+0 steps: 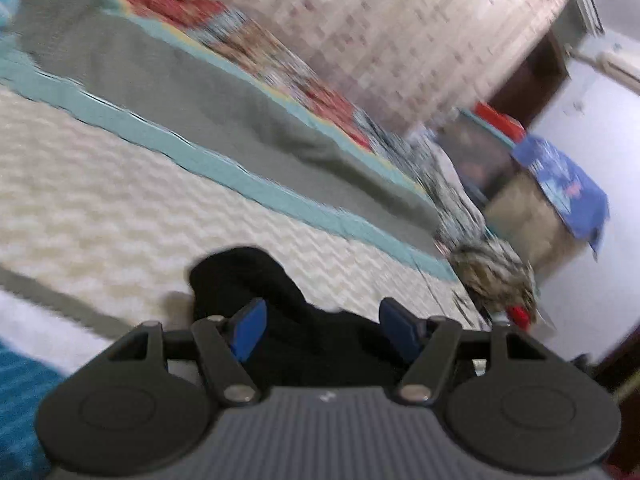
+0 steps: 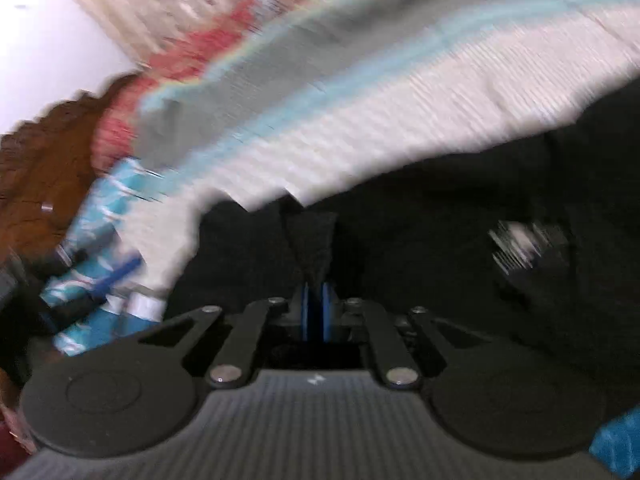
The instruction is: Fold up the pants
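The black pants [image 2: 440, 240] lie on a bed with a cream textured cover [image 1: 120, 208]. In the right wrist view my right gripper [image 2: 314, 312] is shut on a pinched fold of the black pants, which rises as a taut ridge from between the blue pads [image 2: 305, 312]. The view is motion-blurred. In the left wrist view my left gripper [image 1: 324, 324] is open, its blue pads [image 1: 250, 328] wide apart, with an end of the black pants [image 1: 256, 280] lying between and under them.
A grey blanket with a teal border [image 1: 200, 112] and a red patterned quilt [image 1: 180, 0] lie further back on the bed. A box with a blue cloth [image 1: 560, 176] stands by the wall. A brown wooden headboard [image 2: 40, 168] is at the left of the right wrist view.
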`<state>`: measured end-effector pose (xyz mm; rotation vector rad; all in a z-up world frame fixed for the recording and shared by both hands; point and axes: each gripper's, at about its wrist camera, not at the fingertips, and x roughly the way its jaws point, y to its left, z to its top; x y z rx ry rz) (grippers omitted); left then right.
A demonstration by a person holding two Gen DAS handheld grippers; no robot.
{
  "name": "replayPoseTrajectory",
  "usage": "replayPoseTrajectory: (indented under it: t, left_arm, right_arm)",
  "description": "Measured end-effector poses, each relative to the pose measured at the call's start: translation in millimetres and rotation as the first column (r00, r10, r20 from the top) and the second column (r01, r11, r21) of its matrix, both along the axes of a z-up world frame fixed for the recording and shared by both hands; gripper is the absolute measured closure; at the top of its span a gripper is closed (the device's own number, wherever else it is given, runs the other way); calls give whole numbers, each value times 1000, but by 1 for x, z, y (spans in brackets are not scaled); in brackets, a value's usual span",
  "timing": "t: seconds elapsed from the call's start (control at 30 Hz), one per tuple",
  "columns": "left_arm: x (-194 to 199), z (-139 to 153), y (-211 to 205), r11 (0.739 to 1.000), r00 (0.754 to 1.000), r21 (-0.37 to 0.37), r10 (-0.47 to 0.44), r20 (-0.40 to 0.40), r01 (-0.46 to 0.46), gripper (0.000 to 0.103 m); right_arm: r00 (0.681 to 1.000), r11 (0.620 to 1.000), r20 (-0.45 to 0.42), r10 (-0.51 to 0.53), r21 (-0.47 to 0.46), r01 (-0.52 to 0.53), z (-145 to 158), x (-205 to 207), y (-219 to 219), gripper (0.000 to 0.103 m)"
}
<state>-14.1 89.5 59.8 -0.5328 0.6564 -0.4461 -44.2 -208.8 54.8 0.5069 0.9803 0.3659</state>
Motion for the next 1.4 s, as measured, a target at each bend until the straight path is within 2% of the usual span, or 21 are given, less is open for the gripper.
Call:
replayPoseTrajectory:
  t: [0.1, 0.23, 0.3, 0.37, 0.43, 0.47, 0.5, 0.57, 0.67, 0.73, 0.83, 0.9, 0.97, 1.0, 1.07, 1.17, 1.23, 1.27, 1.3, 1.37, 1.4]
  left_arm:
    - [24, -16, -37, 994, 996, 71, -82, -38, 85, 45]
    - [52, -58, -65, 956, 986, 267, -81, -149, 119, 45]
    - [57, -73, -51, 976, 984, 186, -80, -159, 109, 46]
    - [56, -73, -44, 981, 984, 163, -80, -161, 106, 50]
    - [50, -69, -43, 979, 987, 173, -84, -135, 107, 50]
    - [46, -65, -40, 981, 990, 164, -80, -120, 99, 51]
    - [41, -60, -36, 986, 992, 142, -71, -105, 86, 50]
    - [26, -50, -17, 997, 997, 64, -48, -65, 52, 45]
    - [10, -47, 11, 1000, 997, -9, 20, -69, -21, 42]
    - [5, -52, 21, 999, 994, -3, 49, -99, -50, 43]
    - [-3, -56, 23, 998, 992, 36, 63, -106, -59, 44]
    - [-5, -57, 19, 995, 992, 76, 74, -105, -66, 45]
    - [-6, -55, 19, 994, 992, 81, 80, -102, -72, 45]
    - [-6, -52, 20, 995, 992, 67, 82, -98, -75, 45]
    - [-4, -46, 17, 996, 994, 46, 75, -80, -72, 44]
    - [3, -40, 0, 995, 998, 97, 42, -53, -37, 43]
    - [8, -45, -22, 980, 997, 198, 11, -71, 3, 41]
    - [11, -50, -32, 967, 996, 254, 3, -91, 20, 42]
    - [14, -55, -43, 950, 994, 310, -6, -108, 40, 41]
    - [11, -57, -53, 929, 997, 369, -13, -79, 41, 40]
    - [10, -54, -52, 927, 997, 373, -17, -77, 45, 39]
  right_arm:
    - [1000, 999, -16, -14, -30, 13, -11, -5, -2, 93]
    - [999, 999, 31, -13, -30, 14, -1, -3, 1, 93]
    - [1000, 1000, 16, -9, 17, 8, -5, 1, 0, 90]
    - [1000, 999, 21, -17, 51, 16, -5, 2, -4, 86]
    - [999, 993, 42, -23, 114, 18, -3, 4, -9, 68]
    - [998, 987, 57, -32, 157, 23, -2, 7, -12, 47]
    - [996, 983, 75, -37, 182, 22, 0, 9, -14, 38]
    - [995, 984, 96, -24, 177, 7, 2, 18, -10, 38]
    - [994, 985, 104, 15, 171, -33, 0, 26, -2, 38]
    - [995, 984, 92, 28, 172, -43, -4, 38, 9, 37]
    - [998, 972, 11, 67, 223, -68, -17, 56, 25, 37]
    - [993, 968, -10, 116, 227, -111, -19, 56, 34, 50]
    - [989, 973, 62, 132, 184, -141, -1, 49, 40, 80]
    - [984, 975, 131, 125, 169, -146, 15, 41, 39, 82]
    - [950, 990, 295, 106, 63, -130, 49, 17, 37, 82]
    - [918, 997, 392, 66, -68, -43, 61, -18, 30, 82]
    - [953, 994, 303, 18, -110, 16, 37, -20, 26, 81]
    - [980, 993, 197, -11, -117, 35, 16, -12, 23, 77]
    - [994, 993, 103, -41, -104, 52, -3, -4, 19, 67]
    - [992, 994, 57, -108, 17, 107, -12, 0, 3, 65]
    - [992, 993, 50, -112, 35, 110, -7, 2, -1, 63]
